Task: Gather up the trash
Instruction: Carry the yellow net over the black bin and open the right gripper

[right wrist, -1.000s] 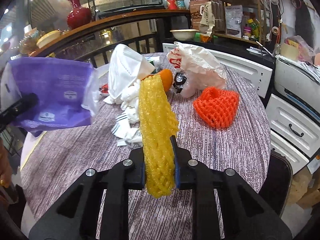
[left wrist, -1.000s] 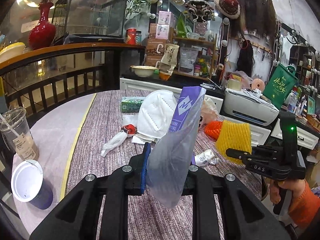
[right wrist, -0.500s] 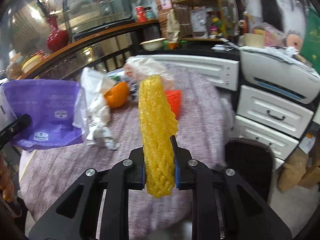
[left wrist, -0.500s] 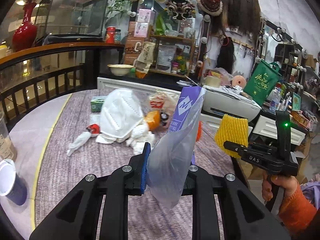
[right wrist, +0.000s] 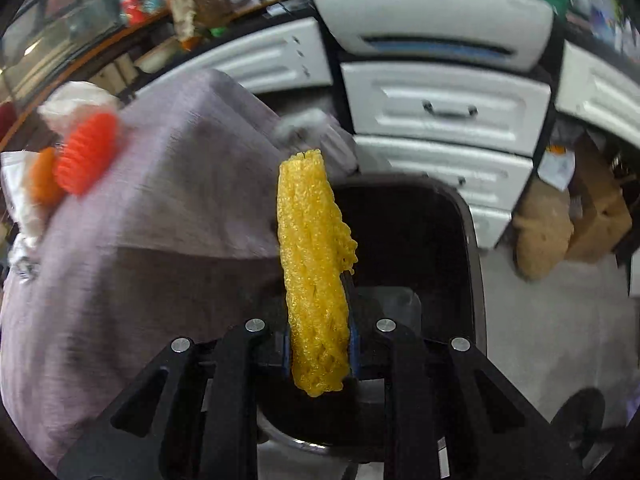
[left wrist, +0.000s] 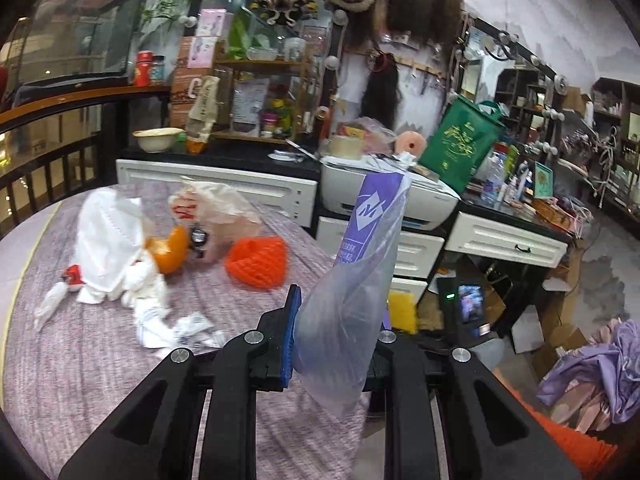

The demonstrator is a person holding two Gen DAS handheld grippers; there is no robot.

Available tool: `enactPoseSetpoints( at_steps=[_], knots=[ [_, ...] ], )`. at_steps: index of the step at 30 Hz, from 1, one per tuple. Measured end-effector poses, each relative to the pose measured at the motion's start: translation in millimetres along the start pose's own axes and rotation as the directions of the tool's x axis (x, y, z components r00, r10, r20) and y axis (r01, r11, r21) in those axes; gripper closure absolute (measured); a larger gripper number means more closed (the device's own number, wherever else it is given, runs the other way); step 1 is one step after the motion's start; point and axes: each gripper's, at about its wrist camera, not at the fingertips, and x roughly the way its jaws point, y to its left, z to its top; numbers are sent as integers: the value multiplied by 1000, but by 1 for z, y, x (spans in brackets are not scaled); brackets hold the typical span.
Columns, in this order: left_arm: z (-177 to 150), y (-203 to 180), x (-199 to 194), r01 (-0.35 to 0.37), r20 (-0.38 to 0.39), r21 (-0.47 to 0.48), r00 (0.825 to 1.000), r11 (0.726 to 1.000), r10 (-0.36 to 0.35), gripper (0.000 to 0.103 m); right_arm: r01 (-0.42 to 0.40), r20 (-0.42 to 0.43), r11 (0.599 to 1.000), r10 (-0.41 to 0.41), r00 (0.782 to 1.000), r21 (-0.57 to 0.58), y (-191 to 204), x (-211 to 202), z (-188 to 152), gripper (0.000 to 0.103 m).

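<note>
My left gripper [left wrist: 334, 344] is shut on a clear plastic bag with a purple label [left wrist: 356, 280], held upright above the table's right edge. My right gripper [right wrist: 318, 346] is shut on a yellow foam fruit net [right wrist: 314, 264], held over a black bin [right wrist: 420, 220] beside the table. The net also shows in the left wrist view [left wrist: 402, 306], low past the bag. On the table lie an orange foam net [left wrist: 258, 262], orange peel [left wrist: 172, 250], a white mask [left wrist: 106, 240], crumpled plastic bags [left wrist: 216, 208] and paper scraps [left wrist: 180, 330].
The table [left wrist: 100, 360] has a purple-grey cloth. White drawers [right wrist: 444, 108] and a printer [left wrist: 384, 196] stand right behind it. Cardboard and a brown sack [right wrist: 540, 232] lie on the floor to the right of the bin. A railing [left wrist: 48, 152] runs at far left.
Both grippers swung to the right, off the table's middle. The right gripper dropped down with the yellow net and now points down at the black bin. Both grips held.
</note>
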Motion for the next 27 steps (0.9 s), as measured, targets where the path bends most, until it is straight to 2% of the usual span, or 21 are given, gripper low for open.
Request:
enactPoseSetpoints(
  at_steps=[3, 4, 5, 7, 10, 12, 14, 17, 27],
  knots=[
    [1, -16, 19, 25, -28, 16, 999, 1000, -24, 83, 33, -31, 998, -32, 999, 53, -17, 22, -9, 79],
    [1, -21, 25, 34, -39, 18, 999, 999, -33, 83, 44, -40, 997, -41, 998, 68, -22, 28, -11, 70],
    [0, -24, 29, 43, -49, 19, 998, 999, -42, 83, 50, -44, 996, -47, 998, 78, -24, 31, -12, 54],
    [-2, -33, 41, 55, -72, 26, 996, 998, -53, 83, 76, -40, 991, -72, 997, 107, -32, 32, -17, 41],
    [-5, -49, 57, 69, -102, 49, 993, 996, -64, 83, 98, -8, 991, -98, 995, 94, -36, 21, -20, 40],
    [-6, -59, 68, 82, -127, 66, 989, 994, -73, 83, 120, 29, 990, -123, 992, 77, -40, 7, -21, 35],
    [-8, -70, 79, 91, -150, 85, 986, 992, -78, 83, 148, 67, 987, -152, 986, 59, -44, -9, -24, 31],
    [-10, -85, 97, 93, -182, 125, 981, 988, -69, 83, 191, 116, 980, -195, 974, 47, -55, -35, -25, 31],
    [-26, -107, 161, 62, -321, 180, 947, 982, -1, 83, 233, 152, 964, -251, 956, 128, -101, -84, -39, 31]
  ],
)
